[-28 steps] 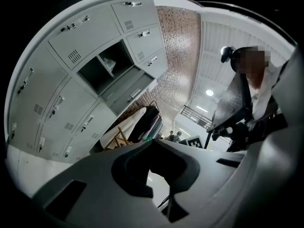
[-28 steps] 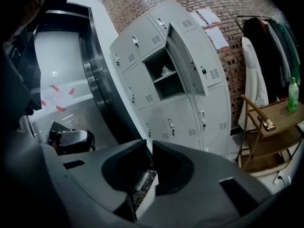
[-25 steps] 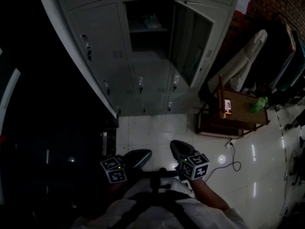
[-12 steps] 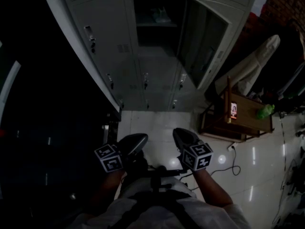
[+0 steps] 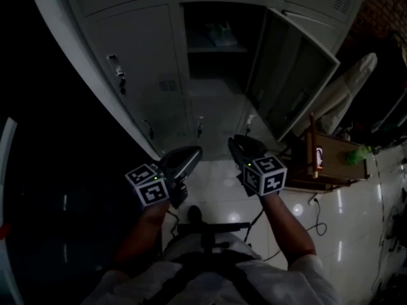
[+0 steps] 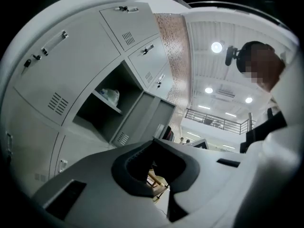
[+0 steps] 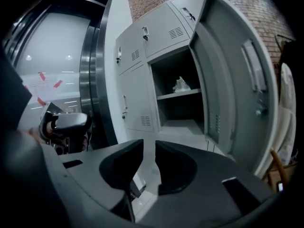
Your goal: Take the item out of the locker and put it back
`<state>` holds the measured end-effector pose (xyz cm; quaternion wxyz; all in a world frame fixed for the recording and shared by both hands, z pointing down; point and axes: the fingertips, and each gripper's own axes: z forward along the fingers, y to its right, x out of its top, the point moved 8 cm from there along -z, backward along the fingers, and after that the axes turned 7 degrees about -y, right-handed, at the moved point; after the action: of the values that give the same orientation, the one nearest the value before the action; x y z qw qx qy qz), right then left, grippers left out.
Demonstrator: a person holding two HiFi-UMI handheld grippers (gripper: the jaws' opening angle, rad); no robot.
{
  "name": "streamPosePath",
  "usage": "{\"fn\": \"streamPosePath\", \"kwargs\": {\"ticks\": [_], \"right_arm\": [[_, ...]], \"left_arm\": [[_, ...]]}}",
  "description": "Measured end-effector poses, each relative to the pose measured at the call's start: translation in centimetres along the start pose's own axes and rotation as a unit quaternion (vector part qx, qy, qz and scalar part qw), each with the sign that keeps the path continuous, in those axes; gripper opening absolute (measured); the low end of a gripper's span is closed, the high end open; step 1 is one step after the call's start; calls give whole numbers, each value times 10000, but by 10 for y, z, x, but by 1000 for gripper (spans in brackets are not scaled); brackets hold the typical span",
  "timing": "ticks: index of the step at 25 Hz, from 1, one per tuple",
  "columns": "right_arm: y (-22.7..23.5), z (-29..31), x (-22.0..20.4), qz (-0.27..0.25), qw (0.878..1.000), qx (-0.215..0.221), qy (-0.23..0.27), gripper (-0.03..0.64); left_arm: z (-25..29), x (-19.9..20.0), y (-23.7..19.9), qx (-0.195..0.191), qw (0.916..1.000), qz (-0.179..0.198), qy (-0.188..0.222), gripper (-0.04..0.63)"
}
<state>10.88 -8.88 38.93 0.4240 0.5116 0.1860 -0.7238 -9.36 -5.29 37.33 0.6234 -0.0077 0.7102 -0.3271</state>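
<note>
The grey locker bank has one compartment (image 5: 219,49) standing open, its door (image 5: 289,75) swung out to the right. A pale crumpled item (image 5: 220,35) lies on the shelf inside, also seen as the item (image 6: 110,96) and the item (image 7: 181,84). My left gripper (image 5: 191,152) is held low in front of the lockers, far below the shelf, and the left gripper (image 6: 153,141) has its tips together with nothing in them. My right gripper (image 5: 238,143) is level beside it. On the right gripper (image 7: 149,144) the jaws are opening, a narrow slit between them, with nothing in it.
Closed locker doors (image 5: 137,68) surround the open one. A low wooden table (image 5: 334,154) and a white-draped object (image 5: 346,91) stand to the right beyond the door. A cable (image 5: 318,224) lies on the tiled floor. Dark glass wall on the left.
Both grippers have risen and moved forward toward the lockers. The head view has come closer to the open compartment.
</note>
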Motion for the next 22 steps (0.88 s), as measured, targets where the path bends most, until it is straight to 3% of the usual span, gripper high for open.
{"fn": "streamPosePath", "kwargs": {"ticks": [5, 12, 22], "right_arm": [[11, 49, 70, -313, 9983, -417, 265, 101], [33, 89, 136, -572, 9928, -1020, 264, 104], [63, 117, 191, -822, 9888, -1159, 456, 104]], "left_arm": [[18, 58, -48, -130, 9996, 257, -41, -3], [48, 112, -86, -284, 9985, 466, -64, -3], [87, 141, -110, -153, 9986, 479, -170, -3]]}}
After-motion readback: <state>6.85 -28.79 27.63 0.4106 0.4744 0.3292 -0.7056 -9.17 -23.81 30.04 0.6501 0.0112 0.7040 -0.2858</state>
